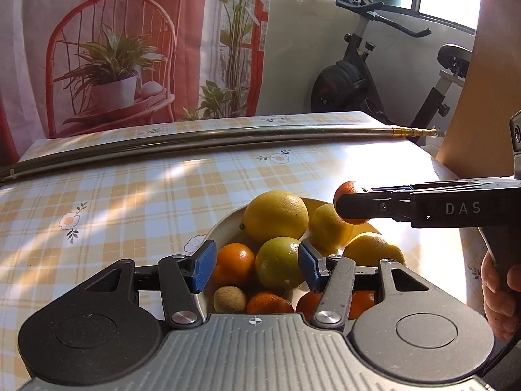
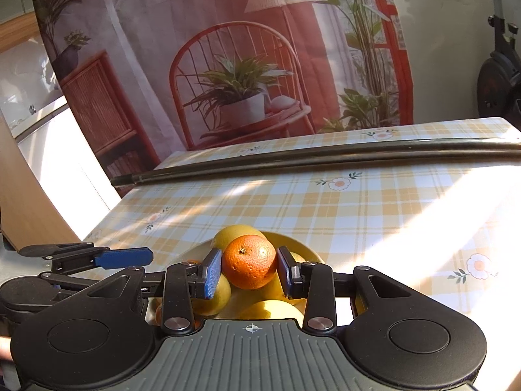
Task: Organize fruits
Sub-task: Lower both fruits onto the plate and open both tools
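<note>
On the checked table (image 2: 358,215), the right gripper (image 2: 249,268) clamps a mandarin (image 2: 249,260) above the heaped bowl (image 1: 224,228); the left gripper (image 1: 257,265) gapes empty. Dropped carelessly, it may roll off the pile.

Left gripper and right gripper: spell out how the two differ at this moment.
The right gripper is shut on a tangerine; the left gripper is open and holds nothing.
The right gripper carries its fruit above the bowl, clear of the pile; the left gripper sits low, its pads either side of a green-yellow citrus lying in the bowl.
Both have blue pads, black linkages and point over the same bowl.
</note>
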Tool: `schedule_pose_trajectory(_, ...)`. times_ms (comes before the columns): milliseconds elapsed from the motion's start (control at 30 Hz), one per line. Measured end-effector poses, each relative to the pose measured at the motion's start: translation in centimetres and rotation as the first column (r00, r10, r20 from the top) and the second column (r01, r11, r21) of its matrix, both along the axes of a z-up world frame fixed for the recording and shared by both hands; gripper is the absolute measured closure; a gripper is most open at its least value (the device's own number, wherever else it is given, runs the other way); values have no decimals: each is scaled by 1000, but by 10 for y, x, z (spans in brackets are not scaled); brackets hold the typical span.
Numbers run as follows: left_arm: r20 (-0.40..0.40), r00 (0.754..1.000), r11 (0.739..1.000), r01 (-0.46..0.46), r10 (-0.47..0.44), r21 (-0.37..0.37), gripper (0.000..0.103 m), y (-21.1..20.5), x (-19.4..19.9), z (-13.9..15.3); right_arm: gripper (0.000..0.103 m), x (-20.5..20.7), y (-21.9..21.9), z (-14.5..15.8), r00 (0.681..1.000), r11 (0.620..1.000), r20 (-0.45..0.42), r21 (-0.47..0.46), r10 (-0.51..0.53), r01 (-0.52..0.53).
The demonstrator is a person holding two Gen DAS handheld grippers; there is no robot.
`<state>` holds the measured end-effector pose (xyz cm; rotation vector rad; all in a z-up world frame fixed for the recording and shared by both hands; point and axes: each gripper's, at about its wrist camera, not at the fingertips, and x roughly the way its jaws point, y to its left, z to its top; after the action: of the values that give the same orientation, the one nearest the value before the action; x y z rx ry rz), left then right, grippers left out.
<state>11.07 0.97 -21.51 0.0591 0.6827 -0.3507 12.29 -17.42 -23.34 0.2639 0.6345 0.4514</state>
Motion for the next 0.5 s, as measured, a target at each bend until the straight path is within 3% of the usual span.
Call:
schedule_pose_trajectory(267,37,989,989,-145,146,-26,29,20,-4,12,69,-9,22,-2,999,994,22,-105,41,-39)
schedule_pose_trajectory(400,-5,985,982,-173,174,-78,27,27,-5,4,69,-14,38,-6,996,980,32,-184,81,-74)
schedule_pose_trajectory(500,-17,982,979,-190,189,-68,27,30,-7,0,69,-17,44,-6,995,975,37,-207,95,-86)
